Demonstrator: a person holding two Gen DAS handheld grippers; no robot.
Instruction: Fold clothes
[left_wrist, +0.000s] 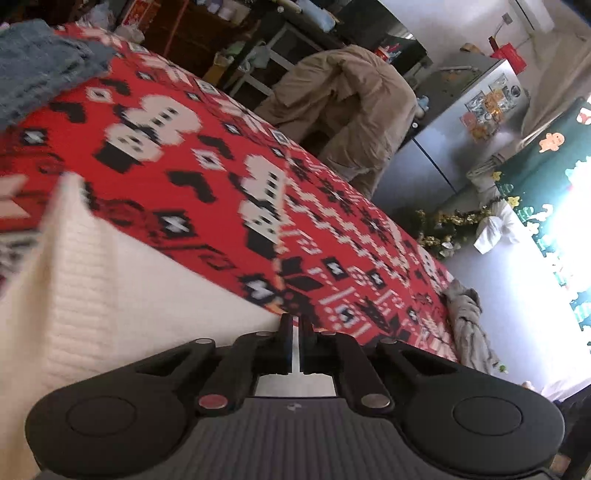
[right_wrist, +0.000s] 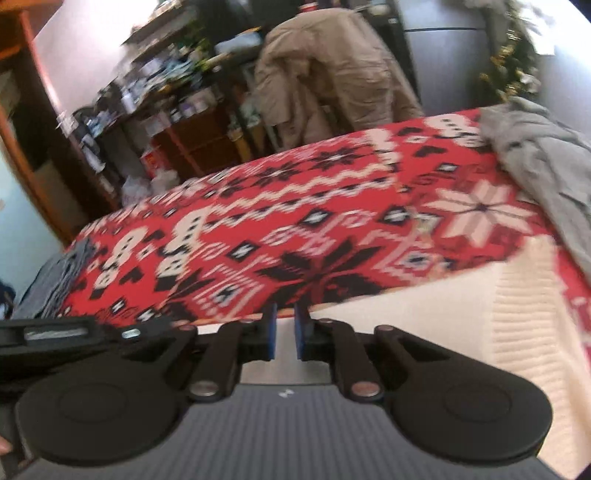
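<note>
Pinching the near edge of a cream knit sweater (left_wrist: 110, 295), both claws are angled downward over the red patterned surface (left_wrist: 207, 177).

The left claw (left_wrist: 295, 325) is narrowed onto the cream edge; the right claw (right_wrist: 284, 321) is nearly closed on it too. One cream sweater, one blue knit (left_wrist: 40, 70), one grey garment (right_wrist: 539, 155) and one tan coat (left_wrist: 351, 107) are counted. No writing can be read.

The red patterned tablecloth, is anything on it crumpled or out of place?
Yes. A grey garment lies bunched up at one end of the tablecloth, unfolded, spilling over its edge. The cream knit sweater lies flat by comparison.
</note>
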